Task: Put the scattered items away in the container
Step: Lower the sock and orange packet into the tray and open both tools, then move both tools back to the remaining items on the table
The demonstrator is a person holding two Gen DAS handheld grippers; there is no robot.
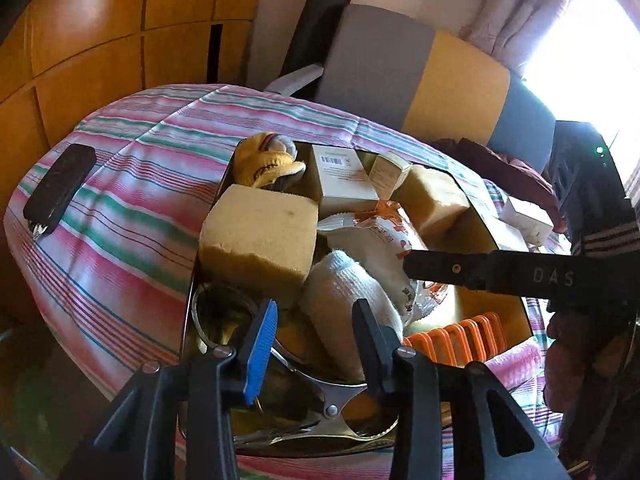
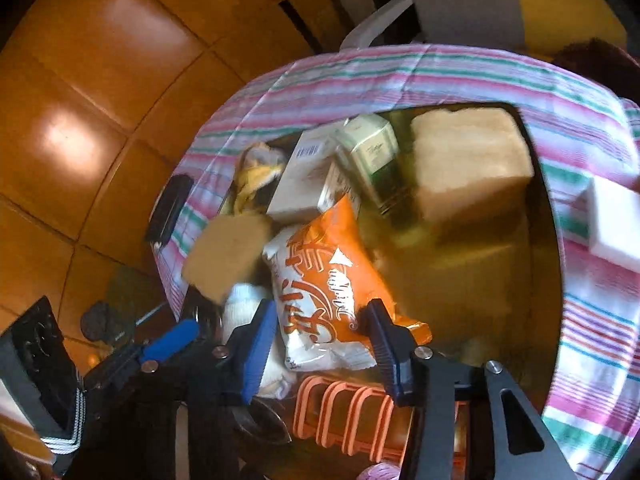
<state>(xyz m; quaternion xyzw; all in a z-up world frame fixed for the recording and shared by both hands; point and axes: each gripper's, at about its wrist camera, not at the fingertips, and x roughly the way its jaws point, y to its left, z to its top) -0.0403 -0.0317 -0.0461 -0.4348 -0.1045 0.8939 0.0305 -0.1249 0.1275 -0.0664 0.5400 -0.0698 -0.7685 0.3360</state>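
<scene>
The container (image 1: 472,184) sits on a striped cloth (image 1: 132,184) at the centre of the left wrist view, packed nearly full. At its left side lies a large yellow sponge (image 1: 260,236), with a yellow glove (image 1: 264,164) above it at the upper left corner. To the right of the glove stands a white box (image 1: 344,180), then a smaller carton (image 1: 390,172) and a second sponge (image 1: 436,200) toward the upper right. An orange-and-white snack bag (image 2: 324,292) lies across the middle, a rolled white sock (image 1: 352,296) below it, metal tongs (image 1: 320,396) along the lower edge and an orange rack (image 1: 460,340) at the lower right.

The left gripper (image 1: 316,344) hangs over the sock and tongs at the bottom of its view, jaws apart, nothing pinched. The right gripper (image 2: 324,344) has the lower end of the snack bag between its jaws; the picture is blurred, so I cannot tell whether the pads press on it.

Outside the container, a dark case (image 1: 60,188) lies on the cloth at the far left, and a small white box (image 1: 528,220) rests beyond the right wall. A chair (image 1: 420,76) stands behind, at upper centre.
</scene>
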